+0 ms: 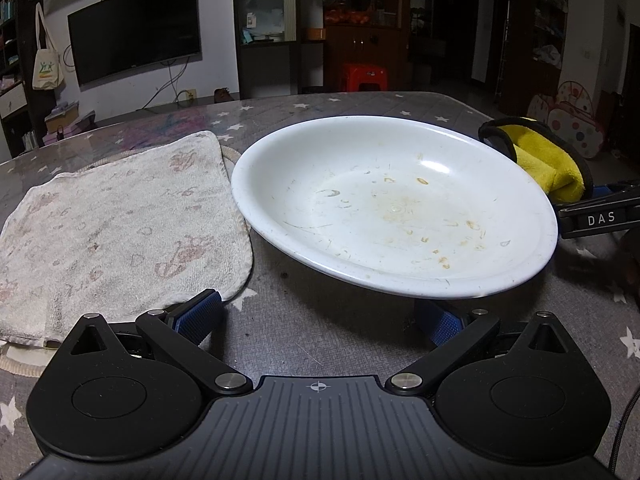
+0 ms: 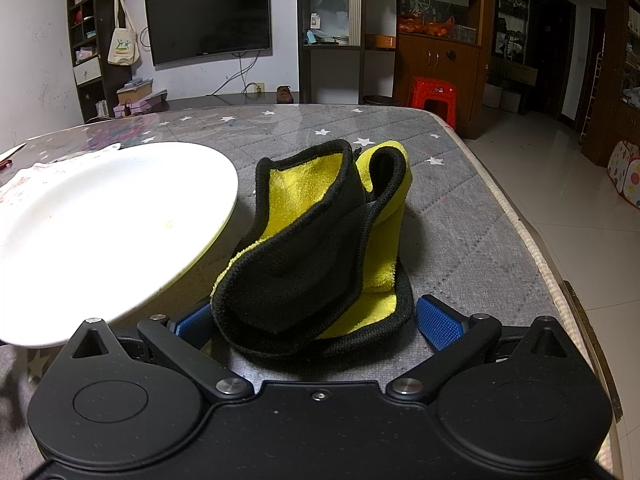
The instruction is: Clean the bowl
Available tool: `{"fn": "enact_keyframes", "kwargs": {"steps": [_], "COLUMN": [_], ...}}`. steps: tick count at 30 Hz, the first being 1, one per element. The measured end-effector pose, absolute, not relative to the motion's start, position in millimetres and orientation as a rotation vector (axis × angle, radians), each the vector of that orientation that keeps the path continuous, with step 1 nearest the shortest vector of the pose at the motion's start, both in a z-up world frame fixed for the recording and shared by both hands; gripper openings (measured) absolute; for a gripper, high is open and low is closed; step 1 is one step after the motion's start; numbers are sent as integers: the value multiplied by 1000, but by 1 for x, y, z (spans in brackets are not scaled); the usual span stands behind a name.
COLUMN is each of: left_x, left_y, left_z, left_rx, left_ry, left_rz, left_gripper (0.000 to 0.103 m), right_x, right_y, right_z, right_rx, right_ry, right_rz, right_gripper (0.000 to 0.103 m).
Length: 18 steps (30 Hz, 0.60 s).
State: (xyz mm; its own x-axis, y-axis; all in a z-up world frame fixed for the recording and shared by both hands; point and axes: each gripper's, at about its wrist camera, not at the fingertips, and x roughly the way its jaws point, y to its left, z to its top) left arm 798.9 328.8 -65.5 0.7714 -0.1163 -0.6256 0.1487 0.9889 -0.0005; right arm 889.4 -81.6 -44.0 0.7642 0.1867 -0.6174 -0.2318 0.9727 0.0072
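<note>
A wide white bowl (image 1: 396,208) with brownish food specks inside sits on the grey star-patterned table; its rim also shows in the right wrist view (image 2: 108,224). My left gripper (image 1: 320,318) stands open just in front of the bowl's near rim, its right pad partly under that rim. A crumpled yellow and black cloth (image 2: 320,248) lies right of the bowl, also seen as a yellow fold (image 1: 548,160). My right gripper (image 2: 320,320) is open, with the cloth's near end lying between its blue pads (image 2: 440,322).
A worn white towel (image 1: 116,232) lies flat left of the bowl, its corner at my left finger. The table's right edge (image 2: 532,240) drops to a tiled floor. A red stool (image 2: 432,96) and cabinets stand beyond the far edge.
</note>
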Motion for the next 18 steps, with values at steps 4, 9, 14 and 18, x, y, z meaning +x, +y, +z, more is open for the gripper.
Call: {"fn": "enact_keyframes", "kwargs": {"steps": [4,9,14,18], "left_x": [798,798,799,799], "left_y": [328,328,329,329], "left_z": [-65,-65,-65,-65], "left_rx": [50,51,51,51], "left_ry": [675,675,675,675], "left_rz": [-144,-144,-143,-144], "left_gripper": [103,103,103,103], "right_x": [884,878,872,867], "right_y": [-81,-80,-79,-78], "right_z": [-42,-41,-39,-37], "right_rx": [-72,-74,-75,-77], "right_ry": [663,662,662,662], "right_rz": [230,232,234,236], "right_gripper": [103,103,103,103]}}
